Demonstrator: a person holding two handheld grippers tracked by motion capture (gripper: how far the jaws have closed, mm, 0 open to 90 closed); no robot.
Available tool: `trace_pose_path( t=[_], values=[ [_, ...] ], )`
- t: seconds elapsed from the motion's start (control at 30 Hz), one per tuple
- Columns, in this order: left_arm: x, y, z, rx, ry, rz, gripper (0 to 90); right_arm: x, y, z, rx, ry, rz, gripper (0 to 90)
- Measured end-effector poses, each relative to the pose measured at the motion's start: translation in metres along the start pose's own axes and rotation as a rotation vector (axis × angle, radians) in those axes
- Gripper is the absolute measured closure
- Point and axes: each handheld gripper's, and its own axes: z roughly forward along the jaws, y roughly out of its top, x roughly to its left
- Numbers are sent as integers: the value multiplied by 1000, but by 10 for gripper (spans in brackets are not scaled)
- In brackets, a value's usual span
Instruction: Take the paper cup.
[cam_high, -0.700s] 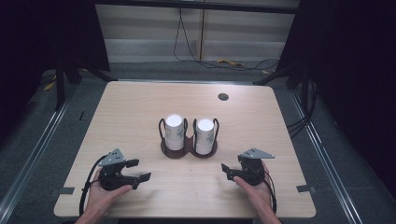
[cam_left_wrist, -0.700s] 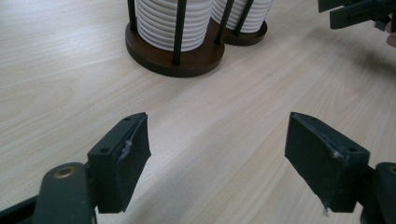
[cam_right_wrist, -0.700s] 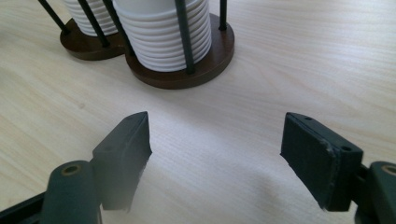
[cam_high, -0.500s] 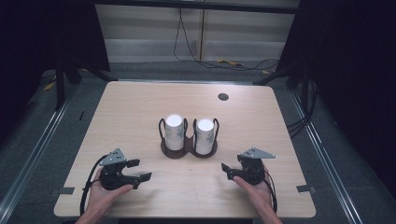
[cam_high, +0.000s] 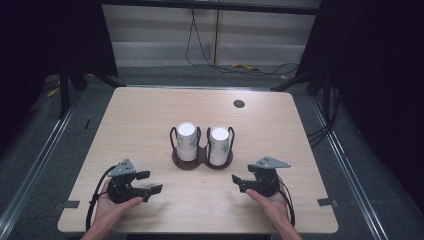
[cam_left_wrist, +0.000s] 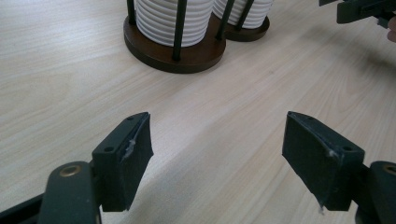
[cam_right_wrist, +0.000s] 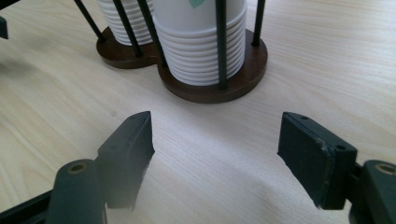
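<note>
L gripper (cam_high: 144, 183) near table's (cam_high: 125, 120) front-left edge, jaws wide apart, nothing between. Centre: dark wood double cup holder (cam_high: 202, 159) w/ black wire posts, two stacks of white ribbed paper cups (cam_high: 187, 141), side by side, upright. R gripper (cam_high: 241, 182) front-right, jaws also spread, empty. Nothing's shifted vs 0.7 s ago: both grippers parked, cups untouched. Looks like work hasn't started yet.

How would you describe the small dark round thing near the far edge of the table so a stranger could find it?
Start at the light wooden table. Past the cup holder in the middle, toward the far right corner, sits a small dark disc. It lies flat and alone, unlike the tall white cups.
</note>
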Motion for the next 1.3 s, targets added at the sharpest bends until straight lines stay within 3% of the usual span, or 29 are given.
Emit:
trace_pose_path(
  t=[0.07,0.33,0.47,0.6,0.8,1.3],
  values=[
    [0,0,0,-3,4,-4,243,2,1,1,-4,-14,-33,267],
    [-2,0,1,13,-4,3,243,9,9,2,-29,71,-56,261],
    [0,2,2,-8,-7,-17,237,12,13,1,-41,89,-51,263],
    [1,2,4,-1,-5,-13,229,17,22,4,-45,121,-83,265],
    [-2,1,0,1,4,6,221,20,30,7,-43,158,-89,265],
    [-3,0,-2,-2,2,7,221,33,57,2,-91,207,-125,313]
  ],
)
